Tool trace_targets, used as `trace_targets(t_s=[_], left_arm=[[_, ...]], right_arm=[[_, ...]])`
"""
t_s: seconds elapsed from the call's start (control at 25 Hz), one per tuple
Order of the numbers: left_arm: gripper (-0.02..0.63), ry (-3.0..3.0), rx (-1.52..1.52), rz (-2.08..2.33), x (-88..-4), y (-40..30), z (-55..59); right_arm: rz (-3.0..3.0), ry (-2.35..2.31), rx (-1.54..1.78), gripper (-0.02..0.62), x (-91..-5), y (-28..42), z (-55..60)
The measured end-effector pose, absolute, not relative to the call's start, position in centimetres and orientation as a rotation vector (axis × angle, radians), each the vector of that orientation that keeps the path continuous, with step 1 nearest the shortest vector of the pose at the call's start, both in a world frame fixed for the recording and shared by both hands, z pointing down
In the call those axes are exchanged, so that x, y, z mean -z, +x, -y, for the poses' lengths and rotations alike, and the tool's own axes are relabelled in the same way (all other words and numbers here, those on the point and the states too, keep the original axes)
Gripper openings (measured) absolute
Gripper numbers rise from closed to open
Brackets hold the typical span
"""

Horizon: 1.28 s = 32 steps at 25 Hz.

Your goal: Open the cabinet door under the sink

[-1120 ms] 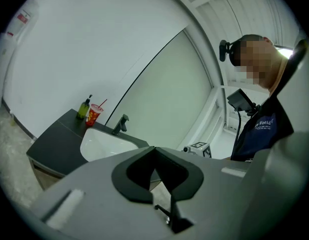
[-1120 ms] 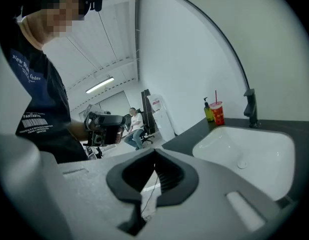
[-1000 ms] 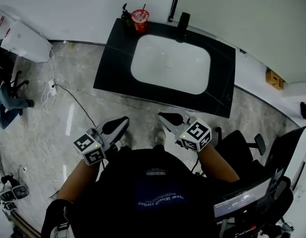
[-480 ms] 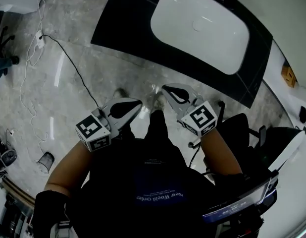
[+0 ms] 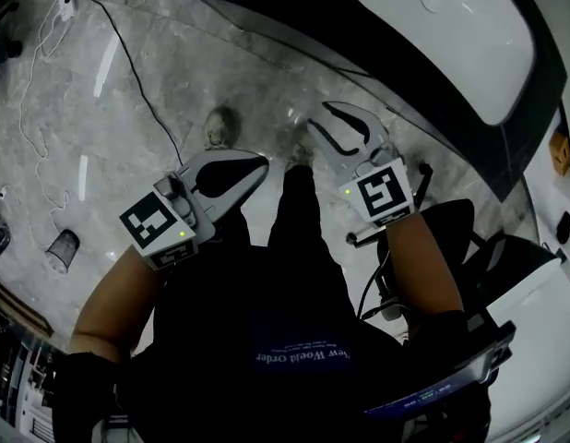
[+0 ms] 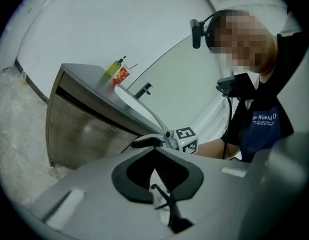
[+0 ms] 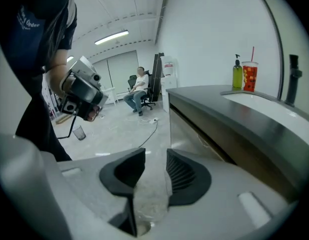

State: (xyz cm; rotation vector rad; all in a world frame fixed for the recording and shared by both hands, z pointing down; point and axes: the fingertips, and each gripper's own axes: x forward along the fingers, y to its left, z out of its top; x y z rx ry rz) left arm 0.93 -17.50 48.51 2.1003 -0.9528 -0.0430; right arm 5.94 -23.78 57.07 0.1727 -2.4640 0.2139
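- The cabinet door (image 6: 87,134) is the brown, wood-look front below the dark table (image 5: 294,7) that holds the white sink (image 5: 442,35). It is shut, and in the head view the table's edge hides it.
- The left claw (image 5: 259,162) has its tips pressed together with nothing in them. It hangs over the floor (image 5: 128,90), well apart from the door.
- The right claw (image 5: 317,116) has just been opening its jaws, which now stand a little spread. Only floor shows between them. It is near the cabinet's front but touches nothing.
- Handling, as I judge it: a stiff, flat, hinged panel that should swing out on a light, steady pull and is not fragile. Its face looks smooth and glossy, so pads pressed flat on it would likely slip.
- No knob or handle shows in any view. A dark recess (image 6: 82,104) runs along the door's top, just under the table. That top edge looks like the place to hook 1 jaw behind and pull.
- I cannot tell which side the hinges are on, or whether the front is 1 door or 2.
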Motion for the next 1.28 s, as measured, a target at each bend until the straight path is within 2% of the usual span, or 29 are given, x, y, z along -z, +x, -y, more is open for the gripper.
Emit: trace_targets(t_s=[0.36, 0.64, 0.88, 1.28], left_arm=[[0.002, 2.038, 0.131, 1.096, -50.1, 1.9, 15.1], [0.002, 2.016, 0.106, 0.984, -51.9, 3.9, 12.4], [0.002, 2.021, 0.071, 0.963, -53.9, -0.1, 11.3], [0.003, 2.014, 0.052, 0.912, -55.8, 0.8, 9.2]], right_arm=[[2.365, 0.248, 0.147, 0.210, -60.2, 7.4, 25.2], [2.183, 0.432, 0.588, 0.269, -61.0, 8.2, 28.6], [2.046, 0.549, 0.728, 0.328, -63.1, 6.0, 29.8], [1.819, 0.689, 1.000, 0.407, -63.3, 7.2, 32.5]])
